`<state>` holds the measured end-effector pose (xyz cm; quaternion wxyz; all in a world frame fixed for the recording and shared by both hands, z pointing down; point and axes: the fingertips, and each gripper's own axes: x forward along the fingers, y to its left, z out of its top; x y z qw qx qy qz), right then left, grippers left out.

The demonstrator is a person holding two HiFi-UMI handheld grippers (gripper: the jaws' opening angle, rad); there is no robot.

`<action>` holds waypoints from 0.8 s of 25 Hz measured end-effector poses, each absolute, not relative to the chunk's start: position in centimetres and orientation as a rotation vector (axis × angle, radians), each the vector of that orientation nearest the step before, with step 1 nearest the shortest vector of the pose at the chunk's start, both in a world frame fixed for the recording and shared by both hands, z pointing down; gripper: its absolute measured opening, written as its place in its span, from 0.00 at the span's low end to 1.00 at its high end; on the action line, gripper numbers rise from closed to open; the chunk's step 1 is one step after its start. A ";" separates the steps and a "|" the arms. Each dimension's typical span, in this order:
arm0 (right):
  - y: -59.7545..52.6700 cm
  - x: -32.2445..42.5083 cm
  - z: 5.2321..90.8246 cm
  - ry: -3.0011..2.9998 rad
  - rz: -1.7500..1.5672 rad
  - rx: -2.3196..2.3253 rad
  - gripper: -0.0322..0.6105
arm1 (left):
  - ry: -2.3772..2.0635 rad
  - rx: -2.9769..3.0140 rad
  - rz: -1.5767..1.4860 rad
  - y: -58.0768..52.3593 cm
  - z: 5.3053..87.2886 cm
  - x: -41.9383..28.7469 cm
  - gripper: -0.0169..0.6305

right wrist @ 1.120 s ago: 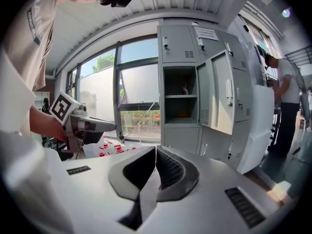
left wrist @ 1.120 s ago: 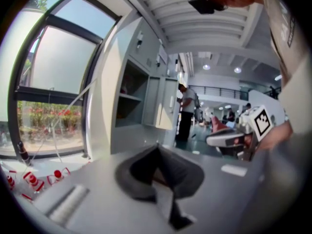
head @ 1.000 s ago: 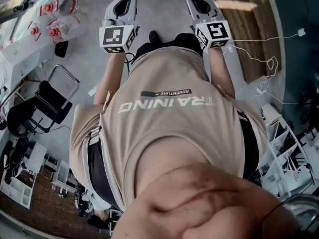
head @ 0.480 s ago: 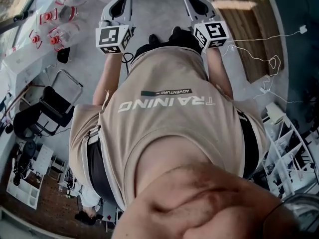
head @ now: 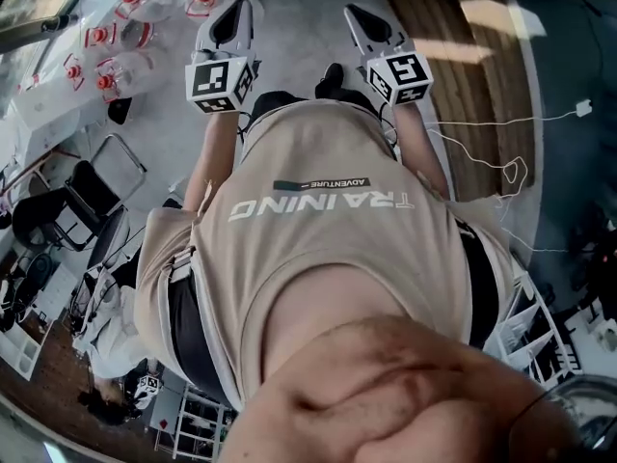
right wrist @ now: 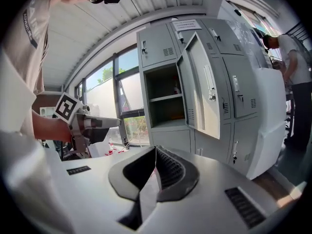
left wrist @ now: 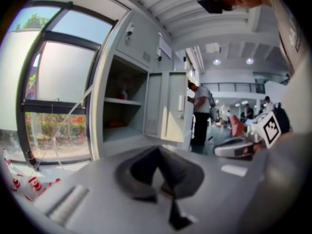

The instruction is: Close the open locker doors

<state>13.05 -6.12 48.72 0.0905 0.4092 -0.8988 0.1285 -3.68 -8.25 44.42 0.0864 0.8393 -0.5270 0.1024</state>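
- We hold the left gripper (left wrist: 157,150) closest in, its two dark jaws pressed together at the tips. Nothing sits between them and they touch nothing.
- The right gripper (right wrist: 156,151) is the same: its ribbed jaws meet tip to tip, empty, in the air.
- In the head view the two are held out side by side in front of our chest, apart from each other, above the grey floor (head: 299,17).
- Beyond them the grey lockers (right wrist: 229,82) stand on the floor right beside the window (right wrist: 124,96).
- In the column nearest the window, the open door (right wrist: 202,89) is swung wide, showing a compartment (right wrist: 165,99) with a shelf across it. It is well apart from both grippers, and the doors around it are shut.
- Farthest off, in the left gripper view, a person (left wrist: 200,113) in a white shirt stands past the door's edge.
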 end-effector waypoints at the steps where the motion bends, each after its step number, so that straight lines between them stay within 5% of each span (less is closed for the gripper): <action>1: -7.2 13.6 48.4 -2.689 0.367 1.202 0.07 | -1.595 2.497 0.294 -9.0 44.0 -3.1 0.03; 20: -21.6 14.7 45.0 -2.682 0.229 1.227 0.07 | -1.586 2.475 0.200 -21.2 45.0 -3.0 0.03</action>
